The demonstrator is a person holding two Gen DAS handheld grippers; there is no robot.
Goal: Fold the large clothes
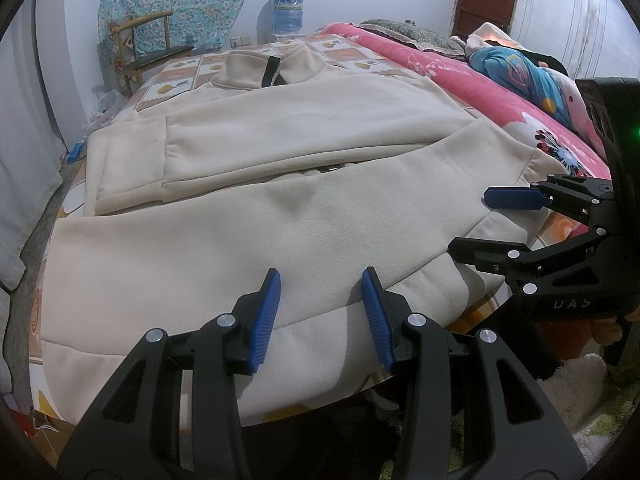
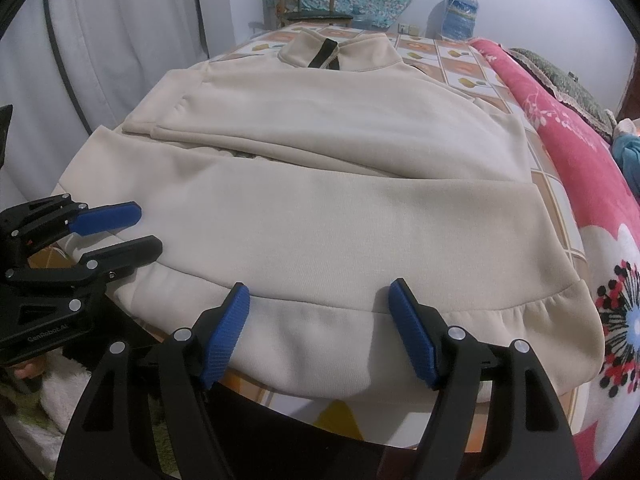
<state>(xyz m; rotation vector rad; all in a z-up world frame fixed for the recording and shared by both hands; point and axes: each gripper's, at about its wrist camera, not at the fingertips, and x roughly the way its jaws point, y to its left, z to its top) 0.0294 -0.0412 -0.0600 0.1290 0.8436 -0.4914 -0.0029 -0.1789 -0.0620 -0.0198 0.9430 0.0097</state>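
A large cream sweatshirt [image 1: 256,216] lies flat on the bed, collar with a black zip at the far end, both sleeves folded across the chest. It also shows in the right wrist view [image 2: 320,208]. My left gripper [image 1: 320,280] is open, its blue pads just above the near hem band, holding nothing. My right gripper [image 2: 320,292] is open over the hem band further right, also empty. Each gripper shows in the other's view: the right gripper [image 1: 480,220] at the hem's right corner, the left gripper [image 2: 144,228] at the hem's left corner.
The bed has a checked sheet [image 1: 352,56]. A pink floral quilt [image 1: 472,92] and pillows run along the right side. A wooden chair [image 1: 148,48] and a water bottle [image 1: 288,8] stand at the far wall. White curtains [image 2: 120,40] hang on the left.
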